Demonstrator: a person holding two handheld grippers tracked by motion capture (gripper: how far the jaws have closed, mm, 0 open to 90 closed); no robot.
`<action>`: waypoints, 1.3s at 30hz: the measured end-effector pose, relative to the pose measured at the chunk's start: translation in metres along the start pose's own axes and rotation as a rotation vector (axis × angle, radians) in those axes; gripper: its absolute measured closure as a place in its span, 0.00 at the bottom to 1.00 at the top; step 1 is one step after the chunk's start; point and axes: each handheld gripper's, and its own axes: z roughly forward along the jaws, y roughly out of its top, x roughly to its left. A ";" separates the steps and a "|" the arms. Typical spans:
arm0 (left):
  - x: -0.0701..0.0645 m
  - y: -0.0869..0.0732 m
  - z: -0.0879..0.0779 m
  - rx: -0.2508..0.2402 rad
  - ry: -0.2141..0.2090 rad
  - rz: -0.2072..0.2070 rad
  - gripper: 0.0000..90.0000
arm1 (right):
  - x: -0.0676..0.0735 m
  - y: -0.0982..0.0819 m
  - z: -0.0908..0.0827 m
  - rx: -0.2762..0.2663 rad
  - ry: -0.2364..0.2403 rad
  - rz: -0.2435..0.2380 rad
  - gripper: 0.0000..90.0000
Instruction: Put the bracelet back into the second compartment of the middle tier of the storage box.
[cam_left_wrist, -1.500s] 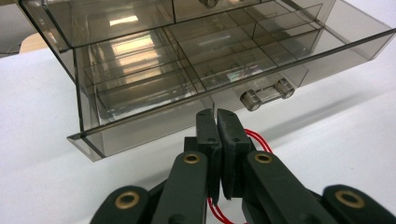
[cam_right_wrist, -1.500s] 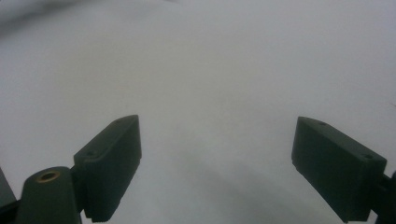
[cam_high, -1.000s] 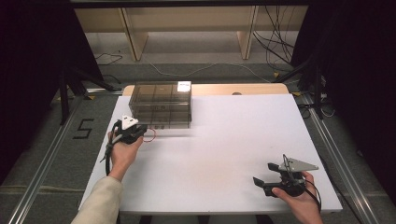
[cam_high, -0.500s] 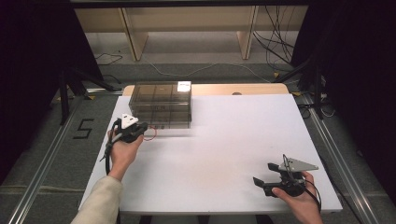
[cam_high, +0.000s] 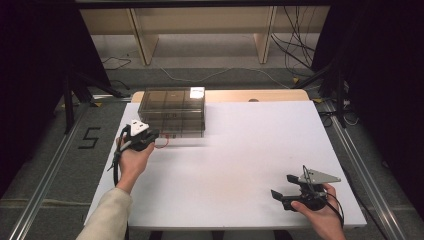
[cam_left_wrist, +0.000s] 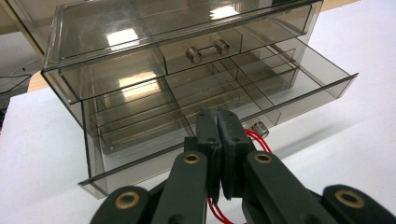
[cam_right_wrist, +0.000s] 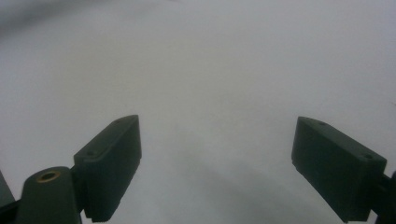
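Smoky clear plastic forms the drawer cabinet (cam_high: 172, 112) that stands toward the far left of the white table (cam_high: 240, 150), its top catching a bright glare. In the left gripper view its lower drawer (cam_left_wrist: 224, 107) is pulled partway out, showing empty divided compartments, while the upper drawer (cam_left_wrist: 187, 37) with a small clear knob (cam_left_wrist: 205, 50) sits pushed in. The left gripper (cam_left_wrist: 219, 154) hovers just in front of the open drawer, jaws pressed together on a thin red wire (cam_left_wrist: 256, 139) that loops out on the right of the pads and below them. In the high view the left hand (cam_high: 131, 157) holds this gripper near the cabinet's near left corner. Well apart, at the near right of the table, the right gripper (cam_high: 284, 186) rests low in the right hand (cam_high: 320, 212), its jaws spread wide with nothing between them but bare tabletop.
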 end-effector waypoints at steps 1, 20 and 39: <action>0.000 0.000 0.000 -0.001 0.000 0.001 0.98 | 0.000 0.000 0.000 0.000 0.000 0.000 0.19; -0.002 0.009 0.000 -0.017 0.004 -0.005 0.98 | 0.000 0.000 0.001 0.000 0.001 -0.002 0.19; 0.000 0.016 0.002 -0.031 0.004 0.000 0.98 | -0.001 -0.001 0.001 0.004 -0.003 0.007 0.19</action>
